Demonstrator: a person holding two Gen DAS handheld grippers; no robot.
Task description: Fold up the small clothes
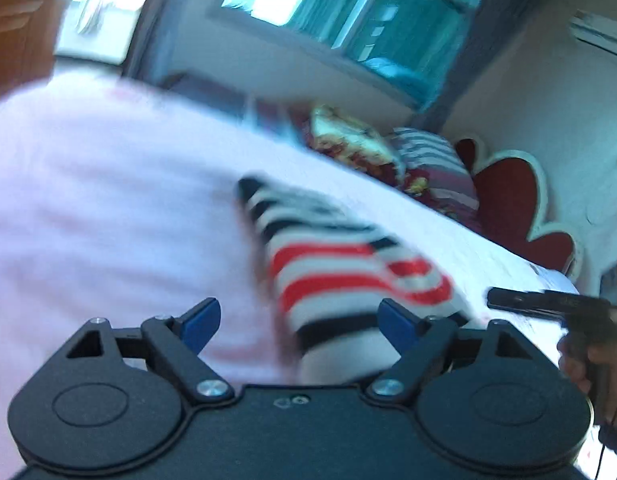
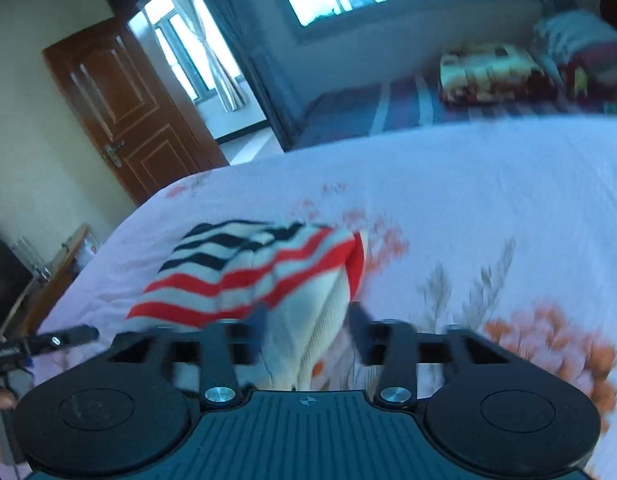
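While the striped sweater [image 2: 252, 272] lies part-folded on the bed [image 2: 488, 184], a fold is in progress.
Left tool [image 1: 300, 320] gapes empty over it; right tool [image 2: 308, 320] pinches its cream edge, which likely wants laying flat, then releasing.

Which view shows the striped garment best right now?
The right wrist view: the striped garment lies folded on the floral bedsheet, with most of its outline and its cream underside visible, though motion blurs it. The left wrist view shows the same garment more blurred, its near end cut off behind the left tool.
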